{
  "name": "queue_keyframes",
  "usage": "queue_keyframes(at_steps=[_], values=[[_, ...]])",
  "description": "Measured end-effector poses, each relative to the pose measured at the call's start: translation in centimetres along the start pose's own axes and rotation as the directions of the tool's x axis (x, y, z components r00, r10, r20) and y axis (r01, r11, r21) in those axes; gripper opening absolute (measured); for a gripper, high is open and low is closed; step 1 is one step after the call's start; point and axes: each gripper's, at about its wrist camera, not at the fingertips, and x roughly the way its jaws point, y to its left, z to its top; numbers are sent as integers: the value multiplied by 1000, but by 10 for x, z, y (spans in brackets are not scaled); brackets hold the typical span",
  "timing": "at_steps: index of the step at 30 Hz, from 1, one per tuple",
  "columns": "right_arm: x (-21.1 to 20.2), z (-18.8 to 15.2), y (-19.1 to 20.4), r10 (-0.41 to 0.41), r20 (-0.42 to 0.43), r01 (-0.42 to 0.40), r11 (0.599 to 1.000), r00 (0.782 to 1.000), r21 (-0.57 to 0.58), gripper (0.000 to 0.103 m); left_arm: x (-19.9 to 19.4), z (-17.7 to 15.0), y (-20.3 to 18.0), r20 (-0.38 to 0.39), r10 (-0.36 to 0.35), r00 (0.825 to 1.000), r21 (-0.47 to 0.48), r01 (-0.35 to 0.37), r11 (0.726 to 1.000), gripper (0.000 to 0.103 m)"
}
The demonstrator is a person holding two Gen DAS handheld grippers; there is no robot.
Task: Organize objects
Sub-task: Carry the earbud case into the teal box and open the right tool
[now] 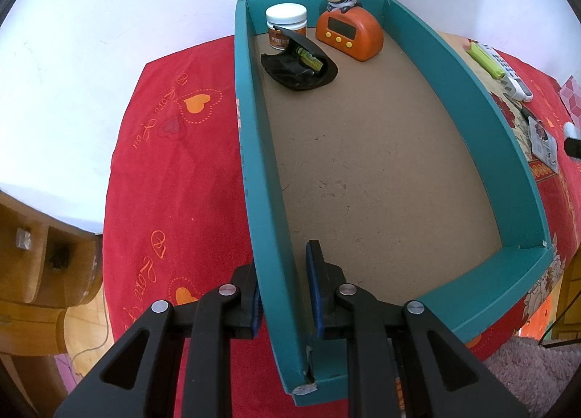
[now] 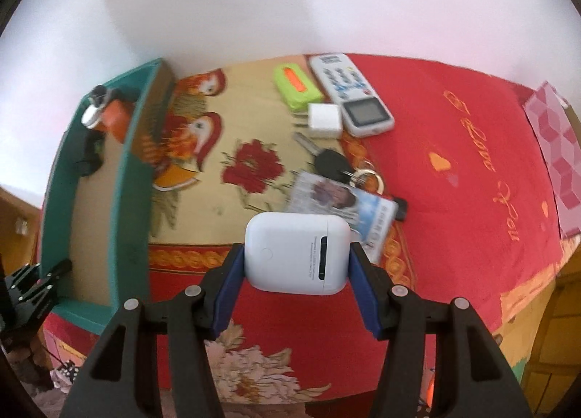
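White earbud case (image 2: 297,252) clamped between right tongs (image 2: 296,272).

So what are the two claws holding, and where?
The right claw grips a white earbud case by its two short ends. The left claw pinches the side wall of the teal box.

White wall (image 1: 109,36) behind; wooden furniture (image 1: 32,272) beside (drawer fronts visible).

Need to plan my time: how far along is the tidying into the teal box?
Done: jar, timer and pouch are in the teal box. In hand: right gripper holds the earbud case. Left: remote, charger, keys, card.
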Motion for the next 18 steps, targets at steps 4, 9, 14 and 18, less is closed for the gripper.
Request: queue_keyframes(at_steps=[4,9,14,18], values=[[-5,8,14,31,13,-31,999,999,-37,56,0,0,0,0,1,1000,0,-1,1000,20],[-12,24,44,104,30,-100,990,994,-102,56,0,0,1,0,2,1000,-2,-2,1000,20],[-17,41,93,184,48,-170,963,982,-207,56,0,0,1,-2,3,1000,-4,-3,1000,20],[-20,50,133,235,52,-209,930,971,-302,56,0,1,2,-2,7,1000,-5,-7,1000,20]])
